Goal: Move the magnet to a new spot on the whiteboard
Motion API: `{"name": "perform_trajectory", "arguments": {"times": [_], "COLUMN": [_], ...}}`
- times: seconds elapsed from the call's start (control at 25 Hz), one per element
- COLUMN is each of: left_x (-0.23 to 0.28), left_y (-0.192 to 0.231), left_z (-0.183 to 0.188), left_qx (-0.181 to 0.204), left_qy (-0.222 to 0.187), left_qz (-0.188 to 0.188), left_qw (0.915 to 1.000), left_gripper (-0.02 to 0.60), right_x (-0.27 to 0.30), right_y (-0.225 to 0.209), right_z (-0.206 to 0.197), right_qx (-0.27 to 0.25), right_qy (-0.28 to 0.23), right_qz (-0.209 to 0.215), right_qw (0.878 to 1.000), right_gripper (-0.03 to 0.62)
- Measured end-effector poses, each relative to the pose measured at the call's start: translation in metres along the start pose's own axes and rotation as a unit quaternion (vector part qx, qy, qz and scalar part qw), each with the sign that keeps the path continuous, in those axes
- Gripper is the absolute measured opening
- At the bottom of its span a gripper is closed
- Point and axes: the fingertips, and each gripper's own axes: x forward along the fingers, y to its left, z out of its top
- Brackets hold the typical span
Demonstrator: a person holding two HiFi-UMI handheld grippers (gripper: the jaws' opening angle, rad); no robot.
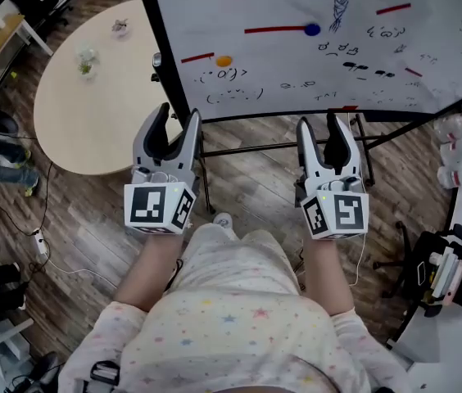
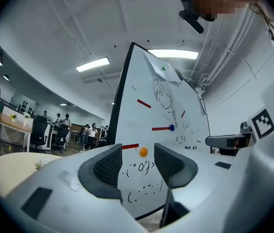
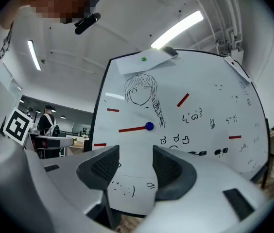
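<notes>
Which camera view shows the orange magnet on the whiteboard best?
The left gripper view: the orange magnet shows clear and round, framed between the left tool's open jaws. The head view shows it small. The right gripper view does not show it.

Approach: open air lies between the left gripper [image 1: 178, 113], the right gripper [image 1: 318, 121] and the large white whiteboard [image 1: 280, 64] (both sets of jaws stand apart, with nothing in them).
Board face: bare patches lie among the red magnetic strips [image 1: 274, 29], the round orange magnet [image 1: 224, 60] and the round blue magnet [image 1: 312, 29].
Below: the black metal stand bars [image 1: 247, 148] cross at the board's foot.
Left flank: the round beige table [image 1: 92, 113] crowds the board's edge.
</notes>
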Motion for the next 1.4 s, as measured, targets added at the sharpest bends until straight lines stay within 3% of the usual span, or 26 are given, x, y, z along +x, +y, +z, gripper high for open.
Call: {"name": "perform_trajectory", "arguments": {"times": [0.32,1.0,1.16,1.4], "left_x": [0.023,0.067,0.072,0.080], "left_y": [-0.005,-0.058,-0.068,-0.057], "left_z": [-0.006,-0.010,-0.013,-0.011], "left_qx": [0.003,0.026,0.030,0.039], "left_qy": [0.002,-0.016,-0.012,-0.007], "left_qz": [0.026,0.153,0.163,0.173], "left_qw": [0.9997,0.9877,0.9861,0.9842], "left_gripper": [0.187,0.181,0.176,0.169], "right_x": [0.024,0.055,0.058,0.072], "right_y": [-0.021,-0.121,-0.140,-0.131], "right_z": [0.000,0.008,0.003,0.002], "right_qx": [0.001,-0.019,-0.007,0.000], "right_qy": [-0.006,-0.028,-0.025,-0.026], "right_qz": [0.024,0.114,0.114,0.120], "right_qw": [1.000,0.993,0.993,0.992], "right_gripper": [0.207,0.203,0.203,0.202]}}
